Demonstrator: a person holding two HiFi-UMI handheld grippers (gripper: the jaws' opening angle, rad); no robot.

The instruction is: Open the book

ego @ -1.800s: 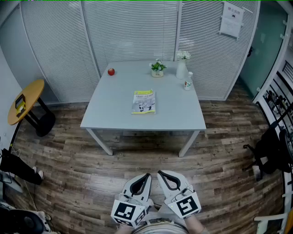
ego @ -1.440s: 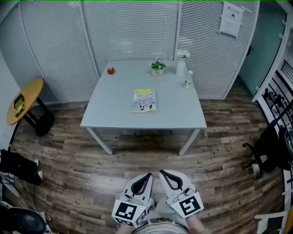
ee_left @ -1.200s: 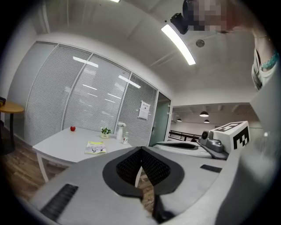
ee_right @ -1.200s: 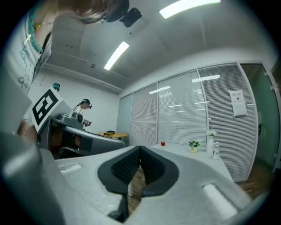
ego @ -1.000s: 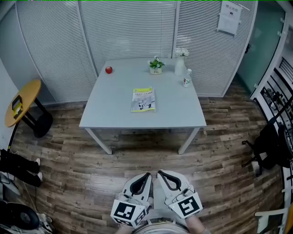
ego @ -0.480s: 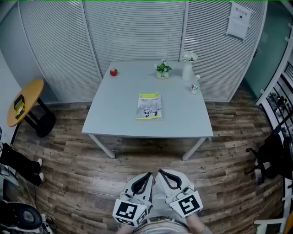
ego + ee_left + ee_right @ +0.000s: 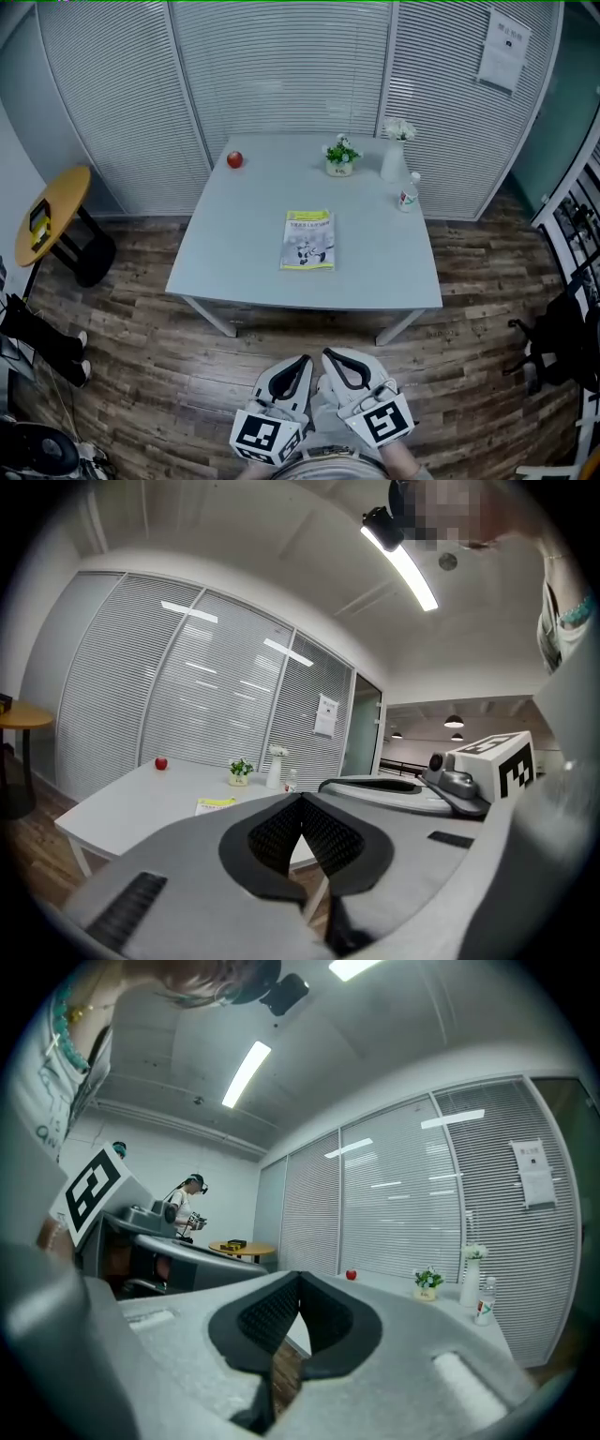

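**Book shut on table; both grippers closed, empty**

The left gripper (image 7: pixel 303 360) and right gripper (image 7: pixel 327 355) are held side by side over the floor, jaws pressed together on nothing. Well beyond them, the closed book (image 7: pixel 307 240) is laid flat mid-table (image 7: pixel 234 253). An apple (image 7: pixel 234 159) and potted plant (image 7: pixel 339 156) are set at the far edge.

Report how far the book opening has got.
Done: nothing; the book lies closed on the table. In hand: nothing; the left claw and right claw are shut, empty, well short of the table. Left: reach the book, lift its cover.
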